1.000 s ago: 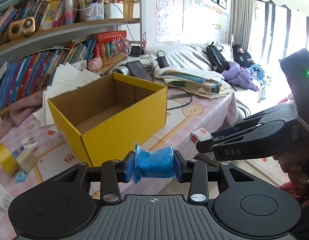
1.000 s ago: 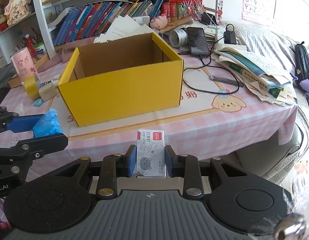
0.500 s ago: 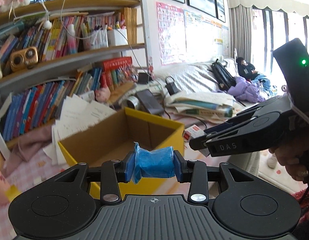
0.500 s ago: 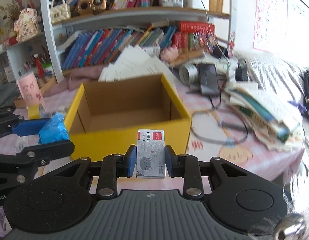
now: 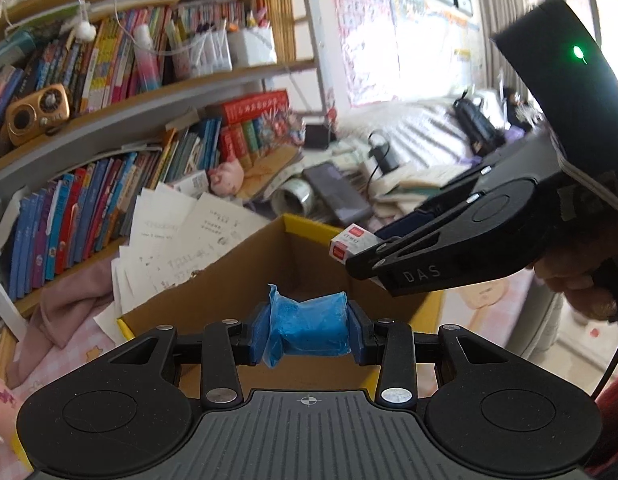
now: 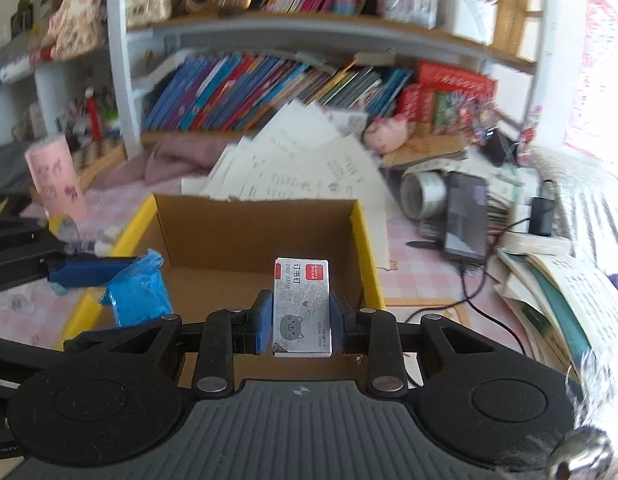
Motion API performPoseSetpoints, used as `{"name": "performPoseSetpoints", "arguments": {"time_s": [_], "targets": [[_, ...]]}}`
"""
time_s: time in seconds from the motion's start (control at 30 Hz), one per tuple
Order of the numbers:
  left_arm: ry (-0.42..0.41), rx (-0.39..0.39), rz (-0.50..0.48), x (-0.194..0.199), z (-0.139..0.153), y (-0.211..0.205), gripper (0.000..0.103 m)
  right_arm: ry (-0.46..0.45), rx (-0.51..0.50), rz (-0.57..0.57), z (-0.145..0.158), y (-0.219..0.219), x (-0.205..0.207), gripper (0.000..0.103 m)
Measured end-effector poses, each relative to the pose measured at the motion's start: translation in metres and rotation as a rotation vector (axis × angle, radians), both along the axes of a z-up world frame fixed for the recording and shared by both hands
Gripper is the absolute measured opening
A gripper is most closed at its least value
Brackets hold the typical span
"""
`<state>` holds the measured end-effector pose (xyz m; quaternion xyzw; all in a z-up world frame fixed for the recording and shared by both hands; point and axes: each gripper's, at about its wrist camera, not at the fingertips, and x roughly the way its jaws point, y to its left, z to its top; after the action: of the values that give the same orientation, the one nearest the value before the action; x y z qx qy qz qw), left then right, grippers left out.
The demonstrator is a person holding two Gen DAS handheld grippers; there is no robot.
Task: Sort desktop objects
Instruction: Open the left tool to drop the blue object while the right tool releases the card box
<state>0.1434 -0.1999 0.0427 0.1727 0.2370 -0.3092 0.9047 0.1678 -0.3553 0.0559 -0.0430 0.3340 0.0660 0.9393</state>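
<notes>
We hold two hand-held grippers over an open yellow cardboard box [image 6: 261,236] that sits on a counter [image 6: 421,276] covered in a pink checked cloth.

Our left hand-held gripper [image 5: 307,330] is clamped on a crumpled blue packet [image 5: 307,328], squeezed between its blue pads [image 5: 256,334] above the near part of the box. In the right wrist view the same blue packet [image 6: 139,294] hangs at the box's left wall.

Our right hand-held gripper [image 6: 301,322] grips a small white box of staples [image 6: 301,306], printed with a red label and a grey cat face. It stands upright between the pads, over the box's brown interior. From the left wrist view, the staple box [image 5: 351,242] pokes out of the right gripper's tips above the far right rim of the yellow box [image 5: 309,226].

Behind the box lie fanned sheets of white paper [image 6: 301,160], a pink cloth [image 6: 181,156] and a bookshelf [image 6: 269,88] packed with books. To the right we see a roll of tape [image 6: 423,194], a dark phone [image 6: 465,216] with a cable, and stacked books [image 6: 549,276]. A pink cup [image 6: 55,178] stands at left.
</notes>
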Motion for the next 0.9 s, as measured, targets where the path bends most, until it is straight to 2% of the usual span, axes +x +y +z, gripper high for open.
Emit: {"name": "performPoseSetpoints", "arguments": {"time_s": [0.17, 0.4, 0.57, 0.67, 0.77, 0.9], "targets": [[0.049, 0.111, 0.027, 0.033, -0.022, -0.015, 0.038, 0.071, -0.055, 0.087, -0.019, -0.004, 0.044, 0.028], [0.124, 0.212, 0.051, 0.063, -0.043, -0.033, 0.038, 0.173, -0.135, 0.209, -0.049, -0.003, 0.087, 0.028], [0.163, 0.278, 0.059, 0.076, -0.048, -0.042, 0.038, 0.169, -0.246, 0.292, -0.062, 0.006, 0.102, 0.028], [0.163, 0.298, 0.064, 0.076, -0.046, -0.045, 0.038, 0.164, -0.217, 0.297, -0.056, 0.004, 0.107, 0.028], [0.152, 0.303, 0.065, 0.078, -0.043, -0.048, 0.038, 0.107, -0.2, 0.36, -0.043, 0.01, 0.103, 0.028], [0.164, 0.35, 0.078, 0.087, -0.052, -0.05, 0.038, 0.165, -0.211, 0.399, -0.057, 0.019, 0.111, 0.028]]}}
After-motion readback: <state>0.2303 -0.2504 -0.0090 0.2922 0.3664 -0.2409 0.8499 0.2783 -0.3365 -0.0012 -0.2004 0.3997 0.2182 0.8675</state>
